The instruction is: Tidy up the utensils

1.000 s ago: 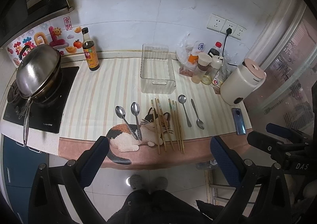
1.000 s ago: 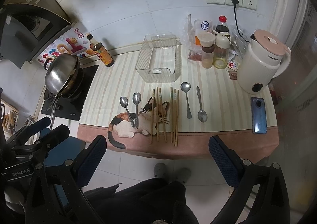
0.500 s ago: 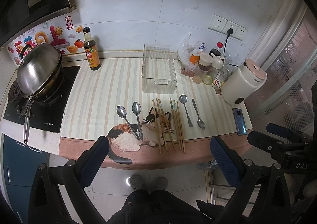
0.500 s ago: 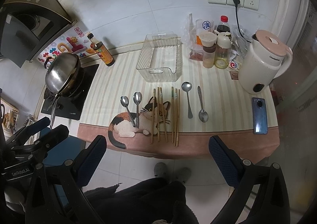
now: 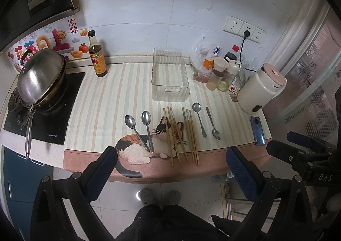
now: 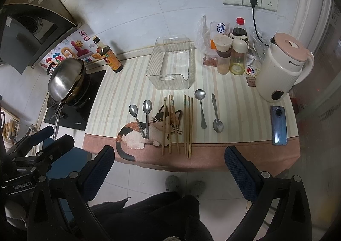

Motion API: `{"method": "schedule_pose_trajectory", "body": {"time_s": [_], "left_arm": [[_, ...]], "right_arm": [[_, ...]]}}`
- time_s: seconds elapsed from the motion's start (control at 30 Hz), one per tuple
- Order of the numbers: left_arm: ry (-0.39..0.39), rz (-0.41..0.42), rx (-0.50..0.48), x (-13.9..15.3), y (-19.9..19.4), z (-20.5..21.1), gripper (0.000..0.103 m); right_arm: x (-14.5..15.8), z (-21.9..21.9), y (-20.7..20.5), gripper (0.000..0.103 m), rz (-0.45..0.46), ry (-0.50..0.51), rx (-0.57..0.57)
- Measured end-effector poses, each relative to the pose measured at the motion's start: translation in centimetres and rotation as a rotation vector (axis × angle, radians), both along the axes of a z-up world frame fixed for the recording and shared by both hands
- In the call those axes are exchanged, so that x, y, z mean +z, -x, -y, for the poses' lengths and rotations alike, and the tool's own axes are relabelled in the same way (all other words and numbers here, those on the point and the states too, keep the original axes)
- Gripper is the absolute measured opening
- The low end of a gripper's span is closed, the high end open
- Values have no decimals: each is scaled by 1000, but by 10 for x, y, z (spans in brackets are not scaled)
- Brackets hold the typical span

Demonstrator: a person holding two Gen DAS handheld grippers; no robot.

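Clearly nothing has been picked up yet: both grippers hang back off the front edge of the surface (image 5: 213,166), above the floor, each with its fingers spread wide and empty.

Going left to right, the left gripper (image 5: 170,168) looks straight up the mat (image 6: 234,100). First come two spoons (image 5: 138,130), bowls toward the wall, handles converging toward the person over the cat picture. Next are the chopsticks (image 5: 181,134), two loose bundles lying with their long axes front to back, near ends reaching the pink border at the front edge. Beyond them lie two more spoons (image 6: 208,111), also front to back but head to tail: one bowl toward the wall, the other toward the person. A phone (image 6: 278,125) and a kettle (image 6: 281,70) close off the right end. The clear bin (image 5: 170,80) stands empty just behind the chopsticks, its long axis in line with theirs.

The right gripper (image 6: 170,164) sits on much the same centre line. Every utensil therefore lies ahead of the fingers and points along the approach, so I judge a wrist turn will be needed to close across a shaft. The left gripper looks nearer the first spoon pair, the right nearer the second.
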State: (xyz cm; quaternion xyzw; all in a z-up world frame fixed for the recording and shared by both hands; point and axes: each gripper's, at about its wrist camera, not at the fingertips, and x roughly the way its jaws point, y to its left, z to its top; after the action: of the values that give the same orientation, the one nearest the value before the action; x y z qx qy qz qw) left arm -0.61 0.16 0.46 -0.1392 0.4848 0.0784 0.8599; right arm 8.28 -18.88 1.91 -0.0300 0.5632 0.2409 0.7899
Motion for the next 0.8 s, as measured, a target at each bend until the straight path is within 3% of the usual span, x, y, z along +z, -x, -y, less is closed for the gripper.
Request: {"method": "schedule_pose_trajectory", "body": {"time_s": [0.8], "left_arm": [[-2, 1, -1, 0, 0, 0, 103]], "right_arm": [[5, -8, 0, 103, 1, -2, 1]]}}
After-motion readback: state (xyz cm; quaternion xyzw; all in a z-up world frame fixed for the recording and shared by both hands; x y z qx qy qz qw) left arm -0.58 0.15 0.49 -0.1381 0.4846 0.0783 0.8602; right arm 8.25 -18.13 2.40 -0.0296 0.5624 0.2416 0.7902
